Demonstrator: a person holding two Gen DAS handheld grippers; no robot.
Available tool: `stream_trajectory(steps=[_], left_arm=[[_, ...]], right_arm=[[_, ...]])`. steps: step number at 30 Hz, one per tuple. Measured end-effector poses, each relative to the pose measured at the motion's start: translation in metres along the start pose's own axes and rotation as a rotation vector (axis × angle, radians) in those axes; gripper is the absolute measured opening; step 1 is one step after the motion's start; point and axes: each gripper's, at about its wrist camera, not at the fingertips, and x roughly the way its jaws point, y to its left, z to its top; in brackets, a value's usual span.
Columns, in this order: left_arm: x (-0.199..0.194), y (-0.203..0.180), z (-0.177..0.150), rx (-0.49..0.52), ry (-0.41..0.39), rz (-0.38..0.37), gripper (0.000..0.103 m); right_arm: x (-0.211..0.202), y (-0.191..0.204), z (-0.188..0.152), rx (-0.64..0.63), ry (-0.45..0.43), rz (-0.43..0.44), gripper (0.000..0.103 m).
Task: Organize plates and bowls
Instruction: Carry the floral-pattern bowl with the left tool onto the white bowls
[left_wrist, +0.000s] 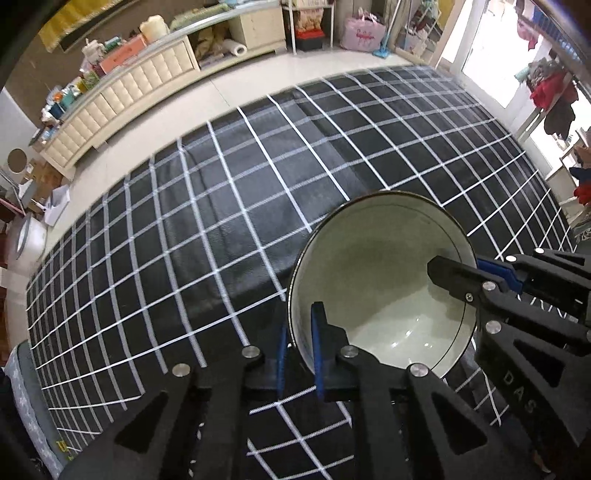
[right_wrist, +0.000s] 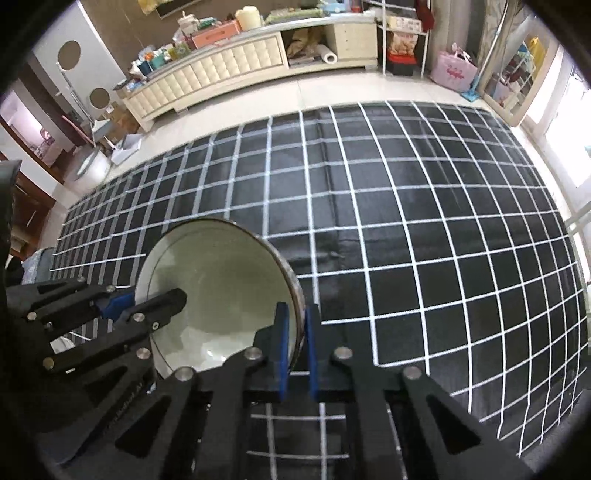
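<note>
Two grippers clamped on one bowl (left_wrist: 380, 280): left gripper (left_wrist: 300, 347) with blue pads pinching the rim's left side, right gripper (right_wrist: 296, 343) nipping the opposite rim, one pad inside, one outside. White bowl with dark rim, tilted, above the near edge of the black grid-patterned surface (left_wrist: 221, 206). Beyond its far edge, pale floor, then a cream cabinet (right_wrist: 229, 70) loaded with clutter.

White bowl (left_wrist: 384, 284); tilted; rim pinched.
</note>
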Motion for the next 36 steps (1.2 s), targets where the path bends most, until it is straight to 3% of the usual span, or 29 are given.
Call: stream_trajectory(steps=[8,21,28,36], left_arm=[[-0.055,0.027,-0.032,-0.027,-0.061,0.023,0.008],[-0.101,0.059,-0.097,-0.097,-0.104,0.037,0.008],[-0.110,0.071,-0.138,-0.123,-0.111,0.038,0.008],[-0.094,0.085,-0.190,-0.161,-0.058,0.042,0.008]], right_arm=[[-0.035,0.043,-0.015,-0.065,-0.040,0.011,0.011],[-0.060,0.094,-0.052,-0.130,-0.064,0.027,0.011],[-0.059,0.118,-0.082,-0.168,-0.043,0.028,0.011],[-0.029,0.141,-0.112,-0.201,0.028,0.032,0.011]])
